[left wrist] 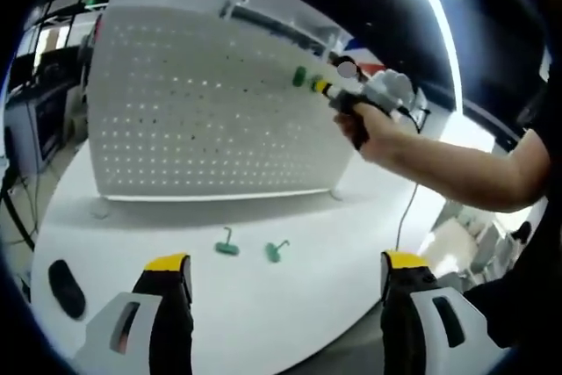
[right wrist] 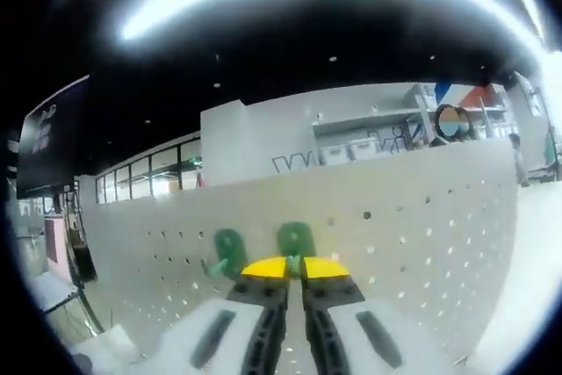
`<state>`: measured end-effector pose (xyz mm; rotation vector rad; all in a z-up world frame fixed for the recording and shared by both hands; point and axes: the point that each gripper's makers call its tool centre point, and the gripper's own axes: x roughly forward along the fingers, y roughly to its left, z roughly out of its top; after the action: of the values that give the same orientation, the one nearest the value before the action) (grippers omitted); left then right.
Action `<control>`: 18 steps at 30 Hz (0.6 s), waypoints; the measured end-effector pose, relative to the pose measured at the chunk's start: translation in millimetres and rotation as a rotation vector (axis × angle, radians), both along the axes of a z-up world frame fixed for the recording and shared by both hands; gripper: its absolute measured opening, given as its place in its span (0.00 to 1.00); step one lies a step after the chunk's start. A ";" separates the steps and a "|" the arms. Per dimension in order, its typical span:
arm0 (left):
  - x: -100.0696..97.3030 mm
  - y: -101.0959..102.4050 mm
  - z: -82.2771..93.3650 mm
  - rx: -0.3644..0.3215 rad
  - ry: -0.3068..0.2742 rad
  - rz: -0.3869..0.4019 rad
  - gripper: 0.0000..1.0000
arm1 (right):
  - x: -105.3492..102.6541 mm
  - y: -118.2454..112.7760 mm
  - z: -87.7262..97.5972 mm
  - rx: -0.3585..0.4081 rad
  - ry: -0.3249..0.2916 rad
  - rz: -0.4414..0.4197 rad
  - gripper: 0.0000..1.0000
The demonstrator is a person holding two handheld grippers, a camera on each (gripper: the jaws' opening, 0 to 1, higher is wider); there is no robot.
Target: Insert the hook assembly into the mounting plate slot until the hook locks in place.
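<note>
1. Because it stands upright at the back of the table (left wrist: 290, 296), the pegboard (left wrist: 202, 111) faces the person squarely, which leaves its rows of holes open to a straight push from the front.
2. The table's bare white top in front of the board serves as the parts area, with a dark oval object (left wrist: 66, 289) lying near its left edge.
3. The right gripper (left wrist: 327, 90) is raised to the board's upper right, held by a hand (left wrist: 373, 133); in the right gripper view its jaws are closed together on a green hook (right wrist: 296, 240), pinched by its base so the peg end points at the holes.
4. The left gripper (left wrist: 285, 274) hangs low over the table's near edge with its jaws wide apart and nothing between them, probably kept back so the whole board and the spare parts stay in sight.
5. A second hook (right wrist: 228, 254) already sits on the board just beside the held one, so the held one appears to be going in next to it.
6. Two spare hooks (left wrist: 227, 245) (left wrist: 277, 250) lie flat on the table near each other, below the board and ahead of the left gripper, within easy reach for later picks.
</note>
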<state>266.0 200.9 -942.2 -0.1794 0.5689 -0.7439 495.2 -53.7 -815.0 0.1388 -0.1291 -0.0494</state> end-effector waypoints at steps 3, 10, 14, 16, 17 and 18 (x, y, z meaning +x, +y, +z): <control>-0.3 1.3 -0.6 0.001 0.003 0.002 0.90 | 1.5 -0.2 -0.6 0.016 0.012 0.007 0.07; -0.8 1.1 0.3 0.008 -0.001 -0.003 0.91 | -0.5 3.1 -1.2 0.038 0.031 0.020 0.18; -1.8 -1.3 1.3 0.004 -0.005 -0.005 0.94 | -3.7 8.0 6.1 0.046 0.015 0.043 0.22; -2.3 -1.8 0.6 0.005 -0.004 -0.006 0.94 | -4.6 7.6 6.3 0.032 0.014 0.048 0.23; -2.7 -2.2 0.5 0.005 -0.004 -0.006 0.94 | -5.3 6.2 5.4 0.034 0.018 0.051 0.24; -3.5 -2.9 0.5 0.004 -0.003 -0.005 0.95 | -6.2 5.0 4.4 0.034 0.022 0.050 0.26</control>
<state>262.5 198.0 -941.7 -0.1728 0.5683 -0.7478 489.1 -48.7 -810.6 0.1751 -0.1031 -0.0036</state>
